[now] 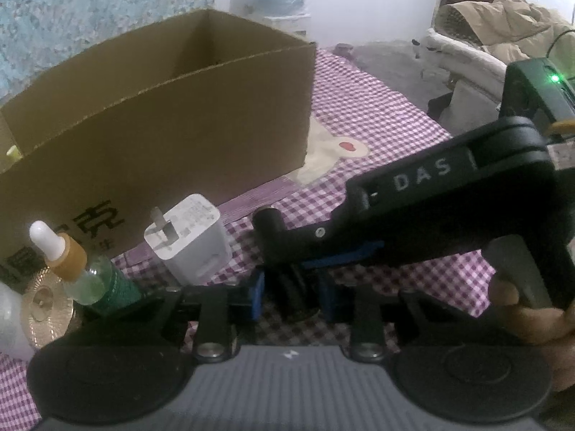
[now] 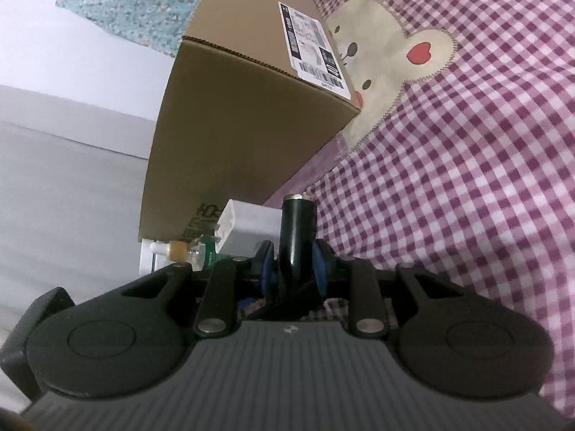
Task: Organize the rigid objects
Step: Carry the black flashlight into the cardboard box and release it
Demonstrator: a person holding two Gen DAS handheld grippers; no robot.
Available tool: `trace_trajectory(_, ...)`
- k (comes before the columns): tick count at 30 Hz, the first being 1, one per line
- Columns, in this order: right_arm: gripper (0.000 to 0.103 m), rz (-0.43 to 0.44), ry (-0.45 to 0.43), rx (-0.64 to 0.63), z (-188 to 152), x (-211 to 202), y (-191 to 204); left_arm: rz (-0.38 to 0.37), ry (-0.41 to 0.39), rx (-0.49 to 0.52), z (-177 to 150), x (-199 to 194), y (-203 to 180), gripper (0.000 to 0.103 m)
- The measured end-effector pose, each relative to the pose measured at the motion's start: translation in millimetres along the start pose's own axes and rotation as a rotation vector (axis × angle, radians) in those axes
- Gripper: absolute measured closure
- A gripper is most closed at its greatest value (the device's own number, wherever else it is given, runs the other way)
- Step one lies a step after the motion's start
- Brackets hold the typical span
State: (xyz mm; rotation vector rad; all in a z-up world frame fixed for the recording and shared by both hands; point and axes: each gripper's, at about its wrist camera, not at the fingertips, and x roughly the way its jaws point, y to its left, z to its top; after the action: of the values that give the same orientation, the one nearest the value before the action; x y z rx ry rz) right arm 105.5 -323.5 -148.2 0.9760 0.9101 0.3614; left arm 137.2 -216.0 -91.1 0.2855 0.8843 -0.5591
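My right gripper (image 1: 287,262) reaches in from the right edge of the left wrist frame, its black body slanting down toward the centre, my fingers (image 1: 517,309) wrapped on its handle at lower right. It is clamped on a black tube (image 2: 298,237). In the right wrist frame the tube sits at centre between the blue pads, its long axis running straight away from the camera, its silver-rimmed end pointing toward the cardboard box (image 2: 248,115) above it. In the left wrist frame the same tube lies at centre, its round end aimed to the upper left.

My left gripper (image 1: 291,296) is low over the checked cloth (image 1: 377,115), its blue pads set narrowly on either side of the tube's other end; I cannot tell whether they grip it.

Left of centre a white plug (image 1: 190,240) and a dropper bottle (image 1: 90,269) lie before the box.
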Motion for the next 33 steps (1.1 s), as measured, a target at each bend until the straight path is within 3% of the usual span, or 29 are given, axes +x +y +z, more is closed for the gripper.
trace_trajectory(9, 0.08, -0.004, -0.067, -0.072, -10, -30, 37, -0.003, -0.104, 0.014, 7, -46, -8, 0.074)
trace_trajectory(16, 0.08, 0.055, -0.107, -0.251, 7, -51, 114, 0.076, -0.244, 0.012, 34, -107, 15, 0.074)
trace_trajectory(20, 0.08, 0.088, -0.076, -0.356, 30, -34, 161, 0.13, -0.257, -0.017, 58, -124, 46, 0.073)
trace_trajectory(23, 0.08, 0.101, -0.014, -0.39, 55, -4, 188, 0.158, -0.221, -0.055, 78, -123, 79, 0.073)
trace_trajectory(26, 0.08, 0.074, 0.068, -0.393, 79, 34, 203, 0.162, -0.129, -0.112, 94, -105, 117, 0.074)
trace_trajectory(33, 0.08, -0.028, 0.3, -0.257, 119, 143, 197, 0.18, 0.107, -0.192, 104, -37, 180, 0.074)
